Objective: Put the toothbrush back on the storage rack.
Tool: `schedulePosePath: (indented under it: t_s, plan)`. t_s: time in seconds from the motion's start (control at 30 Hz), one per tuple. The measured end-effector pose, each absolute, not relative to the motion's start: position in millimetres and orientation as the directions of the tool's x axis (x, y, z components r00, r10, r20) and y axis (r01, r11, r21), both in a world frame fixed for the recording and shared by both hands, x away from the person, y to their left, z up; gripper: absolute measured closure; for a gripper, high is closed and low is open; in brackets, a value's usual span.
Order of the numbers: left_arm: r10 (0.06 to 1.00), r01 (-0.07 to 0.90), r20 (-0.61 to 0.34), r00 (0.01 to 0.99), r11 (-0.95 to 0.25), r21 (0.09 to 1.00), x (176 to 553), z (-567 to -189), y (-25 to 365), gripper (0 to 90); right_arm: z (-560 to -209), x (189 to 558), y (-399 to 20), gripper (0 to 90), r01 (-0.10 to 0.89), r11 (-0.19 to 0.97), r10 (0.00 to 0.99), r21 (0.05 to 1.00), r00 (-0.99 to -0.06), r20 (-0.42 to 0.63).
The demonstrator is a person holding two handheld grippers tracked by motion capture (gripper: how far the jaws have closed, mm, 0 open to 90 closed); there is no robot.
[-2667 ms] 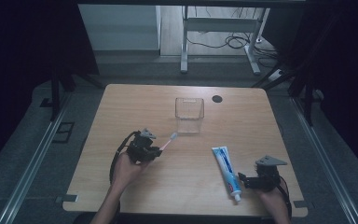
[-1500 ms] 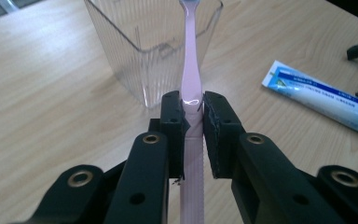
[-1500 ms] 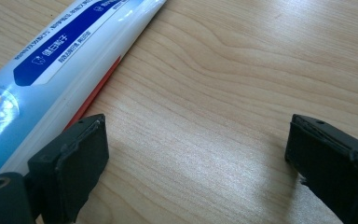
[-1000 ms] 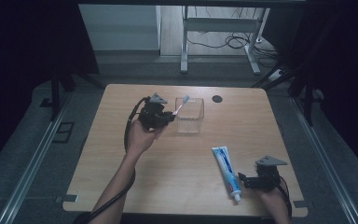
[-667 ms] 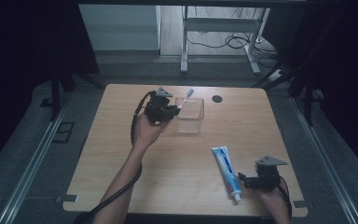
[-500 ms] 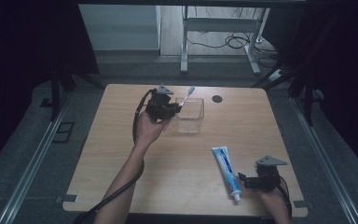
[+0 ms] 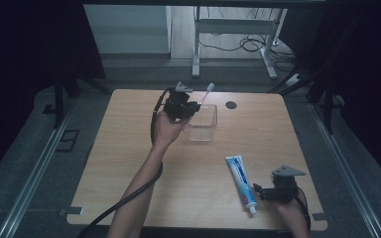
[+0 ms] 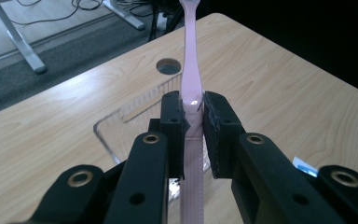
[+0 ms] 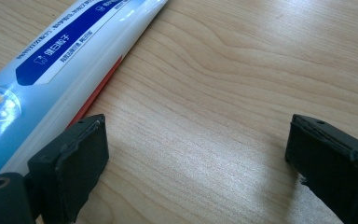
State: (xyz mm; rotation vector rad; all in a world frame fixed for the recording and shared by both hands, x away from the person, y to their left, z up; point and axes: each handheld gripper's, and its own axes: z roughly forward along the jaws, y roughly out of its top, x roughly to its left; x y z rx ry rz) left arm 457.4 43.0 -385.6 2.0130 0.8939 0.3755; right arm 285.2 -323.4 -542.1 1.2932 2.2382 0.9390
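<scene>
Fingers (image 7: 194, 104) of the left gripper (image 7: 180, 104), seen in the high view, are clamped on a pink toothbrush (image 7: 206, 94) whose head rises up and away over the far rim of the clear container (image 7: 203, 122); that container stands near the far middle of the tabletop (image 7: 129, 148), with a dark round hole (image 7: 231, 105) just beyond it; the right gripper (image 7: 278, 188) rests near the front right corner, just beside the cap end of the toothpaste tube (image 7: 241, 177), which lies flat and untouched.

From the left gripper view, the fingers (image 8: 173, 122) pinch the toothbrush (image 8: 190, 79) at the neck where the handle narrows, so the long head end juts forward past the container (image 8: 121, 126) below; the brush looks centred between the pads and not skewed. To place it well, I judge the hand should tip the free end down into the container's mouth before loosening, keeping the grip firm until the brush leans on a wall; letting go while it is level risks it bridging the rim and rolling off.

From the right gripper view, the fingers (image 9: 72, 165) stand wide apart with only bare wood between them; the toothpaste tube (image 9: 51, 70) lies just beside the left finger, outside the gap; whether they touch cannot be told; this hand should stay clear until the brush is settled.
</scene>
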Motion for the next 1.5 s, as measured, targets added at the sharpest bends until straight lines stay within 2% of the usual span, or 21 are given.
schedulePosePath:
  t_s: [0.93, 1.5]
  plan:
    - [0.740, 0.434, -0.051, 0.670, -0.335, 0.837, 500, -407, 11, 78.9, -542, 286, -323, 5.6, 0.603, 0.354, 0.863, 0.715, -0.505, -0.001]
    - [0.740, 0.445, -0.015, 0.672, -0.387, 0.808, 500, -439, 5, 78.8, -542, 286, -323, 5.6, 0.602, 0.356, 0.861, 0.715, -0.508, -0.001]
